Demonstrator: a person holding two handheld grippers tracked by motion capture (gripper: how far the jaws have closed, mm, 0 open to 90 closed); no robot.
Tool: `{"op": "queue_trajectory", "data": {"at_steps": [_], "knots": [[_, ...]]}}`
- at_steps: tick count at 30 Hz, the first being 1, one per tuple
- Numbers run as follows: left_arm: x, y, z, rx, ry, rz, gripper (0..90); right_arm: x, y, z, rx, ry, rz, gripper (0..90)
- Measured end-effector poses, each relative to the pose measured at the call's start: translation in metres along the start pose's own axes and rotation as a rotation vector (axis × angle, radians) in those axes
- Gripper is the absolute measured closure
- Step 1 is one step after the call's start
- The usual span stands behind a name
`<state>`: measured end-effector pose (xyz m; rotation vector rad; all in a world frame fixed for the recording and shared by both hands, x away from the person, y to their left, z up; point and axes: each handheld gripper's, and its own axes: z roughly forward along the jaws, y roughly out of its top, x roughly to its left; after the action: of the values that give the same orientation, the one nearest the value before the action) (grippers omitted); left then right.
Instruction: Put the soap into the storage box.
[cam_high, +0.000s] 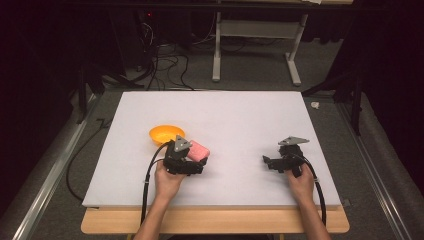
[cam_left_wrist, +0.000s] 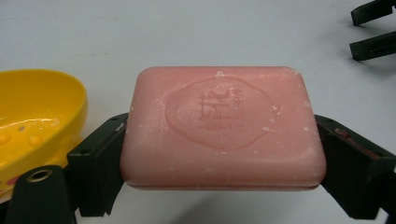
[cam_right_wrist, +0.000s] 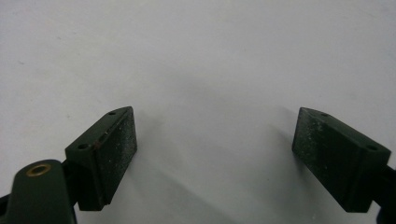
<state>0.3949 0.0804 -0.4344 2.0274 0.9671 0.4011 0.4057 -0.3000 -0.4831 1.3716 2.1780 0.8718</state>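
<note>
Pink soap bar (cam_left_wrist: 223, 128) sits clamped between left gripper (cam_high: 186, 161) jaws, just beside yellow dish (cam_high: 166, 133) on white bench (cam_high: 240, 120). Right gripper (cam_right_wrist: 215, 154) jaws stand apart, empty, well off. Risk: slick soap could squirt from the narrow end grip if squeezed or tilted.

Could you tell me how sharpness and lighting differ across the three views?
High view: dim surroundings, bright white table. Left gripper view: the pink soap is sharp, embossing readable, in the left gripper. Right gripper view: soft shadows under the right gripper.
</note>
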Motion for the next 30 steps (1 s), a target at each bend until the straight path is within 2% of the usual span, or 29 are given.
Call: {"op": "queue_trajectory", "data": {"at_steps": [13,21,27,30], "knots": [[0.007,0.001,-0.015,-0.025,0.019,-0.005,13.6,0.0,0.0,0.0,0.0,-0.001,0.0,14.5],[0.018,-0.002,-0.029,-0.036,0.051,-0.026,13.6,0.0,0.0,0.0,0.0,-0.001,0.0,14.5],[0.026,-0.002,-0.037,-0.051,0.075,-0.059,13.6,0.0,0.0,0.0,-0.002,-0.002,0.0,14.5],[0.027,-0.001,-0.04,-0.05,0.084,-0.059,13.6,0.0,0.0,0.0,-0.002,-0.003,0.0,14.5]]}}
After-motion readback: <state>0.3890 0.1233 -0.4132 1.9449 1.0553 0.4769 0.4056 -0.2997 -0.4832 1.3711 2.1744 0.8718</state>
